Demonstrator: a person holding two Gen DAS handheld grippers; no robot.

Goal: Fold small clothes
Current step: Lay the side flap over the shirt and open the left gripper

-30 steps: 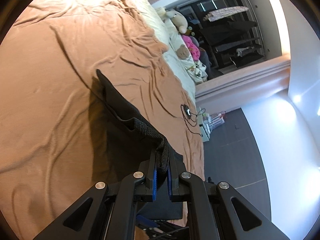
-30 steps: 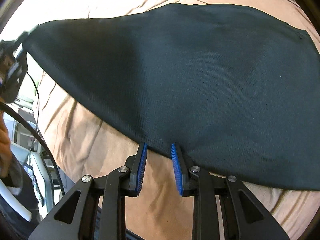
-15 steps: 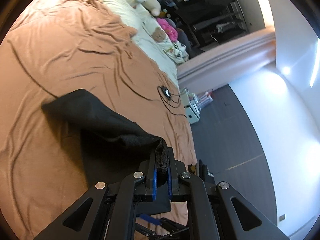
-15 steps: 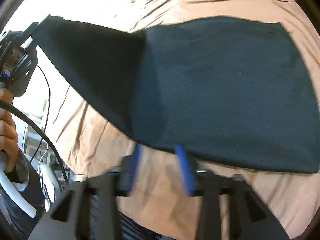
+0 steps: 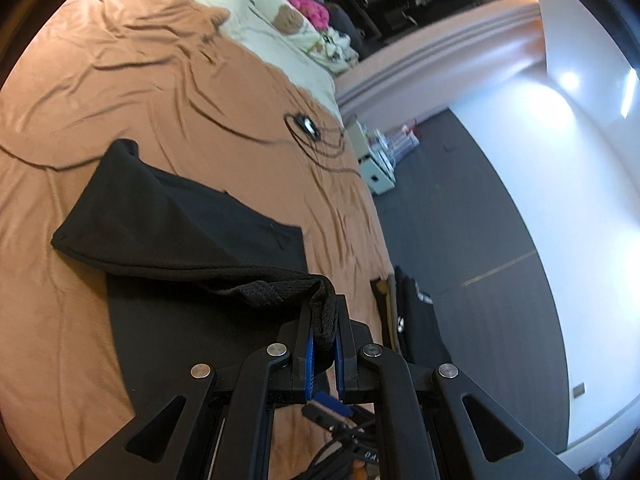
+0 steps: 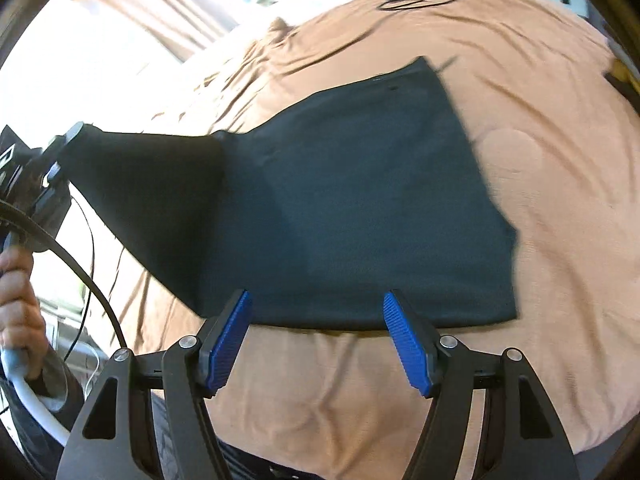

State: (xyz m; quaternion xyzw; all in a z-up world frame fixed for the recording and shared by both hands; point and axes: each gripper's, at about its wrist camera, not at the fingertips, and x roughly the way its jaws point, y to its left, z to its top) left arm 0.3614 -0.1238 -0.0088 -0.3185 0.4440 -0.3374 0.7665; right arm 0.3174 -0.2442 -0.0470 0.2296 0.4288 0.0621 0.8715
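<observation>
A black garment lies spread on the brown bedsheet, its left part lifted and pulled taut. My left gripper is shut on the garment's ribbed hem corner and holds it above the bed; the raised flap drapes over the flat part. The right wrist view shows that gripper at the far left, with a hand below it. My right gripper hovers at the garment's near edge. Its jaws are opening, and nothing is pinched between them.
A black cable with a small device lies on the sheet beyond the garment. Pillows and soft toys sit at the bed's head. Folded dark clothes rest at the bed's edge, and a white box stands on the floor.
My left gripper has carried the held corner across, so the flap now folds over the flat part. My right gripper's jaws have spread wide and it has shifted along the near edge.
</observation>
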